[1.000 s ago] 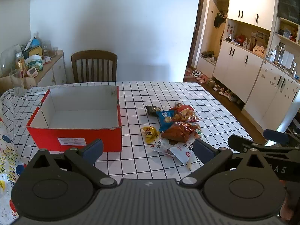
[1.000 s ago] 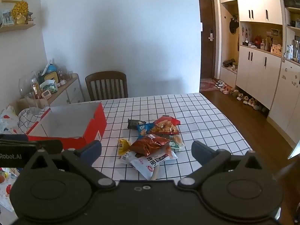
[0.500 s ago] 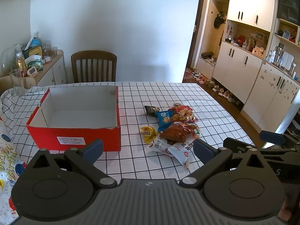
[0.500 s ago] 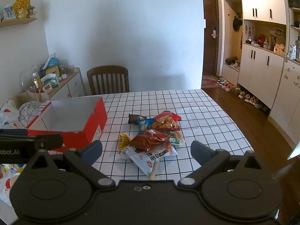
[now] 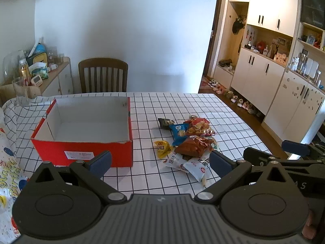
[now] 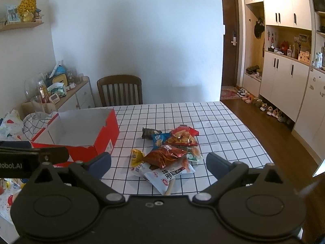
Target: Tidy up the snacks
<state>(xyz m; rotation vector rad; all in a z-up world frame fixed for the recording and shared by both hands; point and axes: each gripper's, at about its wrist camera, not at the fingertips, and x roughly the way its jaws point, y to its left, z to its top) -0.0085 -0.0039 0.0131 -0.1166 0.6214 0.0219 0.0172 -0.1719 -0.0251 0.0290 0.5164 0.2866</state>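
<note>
Both claws gaped empty; the snack pile [image 6: 168,154] lay straight ahead of the right claw [image 6: 158,165], nearer it than the left claw [image 5: 160,161], the red box [image 5: 85,130] leftward.

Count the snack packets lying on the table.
7 visible, all in one pile right of the red box: dark, blue, red, yellow, red-brown, green-white, white. More may hide underneath.
</note>
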